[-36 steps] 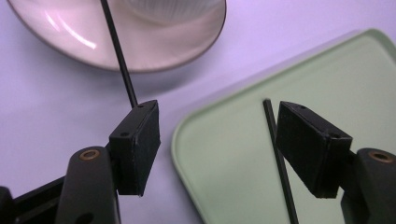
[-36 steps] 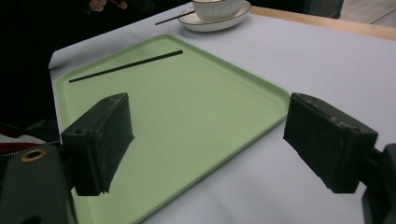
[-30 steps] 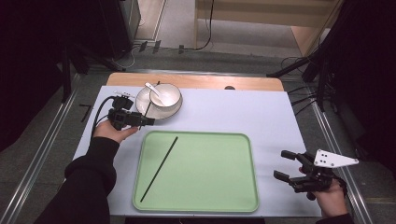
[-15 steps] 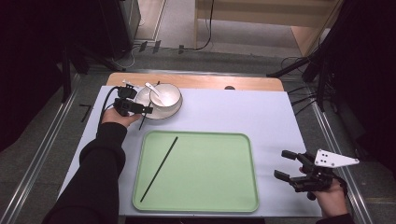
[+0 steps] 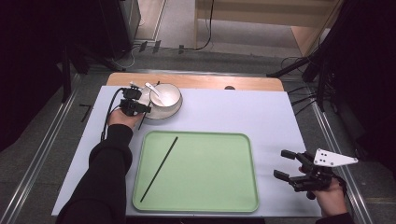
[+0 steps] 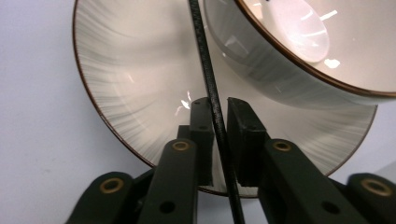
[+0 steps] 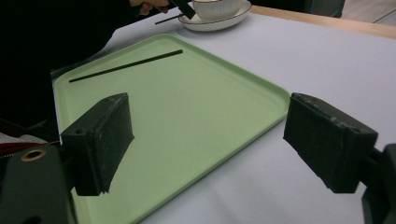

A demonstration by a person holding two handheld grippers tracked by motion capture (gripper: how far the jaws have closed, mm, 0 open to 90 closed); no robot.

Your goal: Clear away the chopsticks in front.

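A white bowl [image 5: 166, 97] with a white spoon [image 5: 153, 89] in it stands on a saucer [image 6: 140, 88] at the far left of the table. My left gripper [image 5: 141, 108] is at the saucer's near-left rim. Its jaws have just been closing and are now shut on a thin black chopstick [image 6: 211, 88] that lies across the saucer beside the bowl [image 6: 299, 51]. A second black chopstick [image 5: 159, 168] lies slantwise on the green tray [image 5: 210, 177]. My right gripper [image 5: 286, 164] stands open by the table's front right corner, with nothing between its jaws.
The tray [image 7: 196, 112] takes up the front middle of the pale mat, its right rim close to my right gripper [image 7: 205, 140]. A wooden table edge [image 5: 196, 80] runs behind the bowl. Cables and dark stands lie on the floor beyond.
My left hand has moved away from me and right, up to the saucer, and its jaws have shut on the chopstick there. The right hand has not moved.
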